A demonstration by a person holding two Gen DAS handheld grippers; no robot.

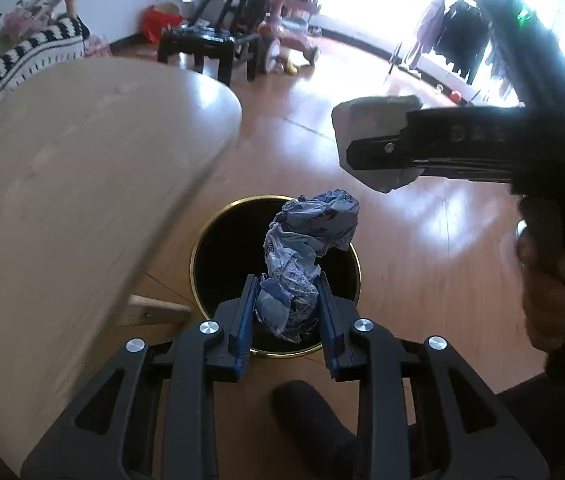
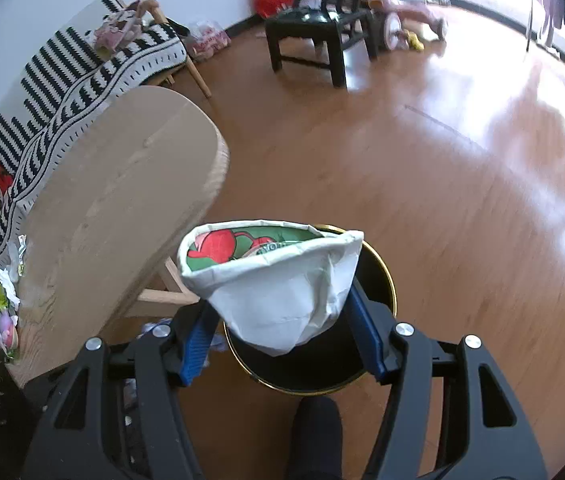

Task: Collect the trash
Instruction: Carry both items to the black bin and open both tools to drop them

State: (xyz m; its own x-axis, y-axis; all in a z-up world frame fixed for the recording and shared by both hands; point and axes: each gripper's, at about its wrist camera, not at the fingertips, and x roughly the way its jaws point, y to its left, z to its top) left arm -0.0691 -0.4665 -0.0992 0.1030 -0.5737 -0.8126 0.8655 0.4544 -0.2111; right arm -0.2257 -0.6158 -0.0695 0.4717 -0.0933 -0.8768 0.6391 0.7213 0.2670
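My left gripper (image 1: 288, 280) is shut on a crumpled blue-and-white plastic bag (image 1: 306, 252) and holds it above a black bin with a gold rim (image 1: 218, 240) on the wooden floor. My right gripper (image 2: 282, 296) is shut on a squashed white paper cup (image 2: 278, 280) with red and green print, held above the same bin (image 2: 382, 276). The right gripper with the cup (image 1: 374, 140) also shows in the left wrist view, up and to the right of the bin.
A light wooden table (image 1: 62, 184) stands left of the bin, also in the right wrist view (image 2: 122, 200). A striped sofa (image 2: 74, 76), a black chair (image 2: 318, 24) and a pink tricycle (image 2: 406, 8) stand behind. A dark foot (image 2: 314, 432) is next to the bin.
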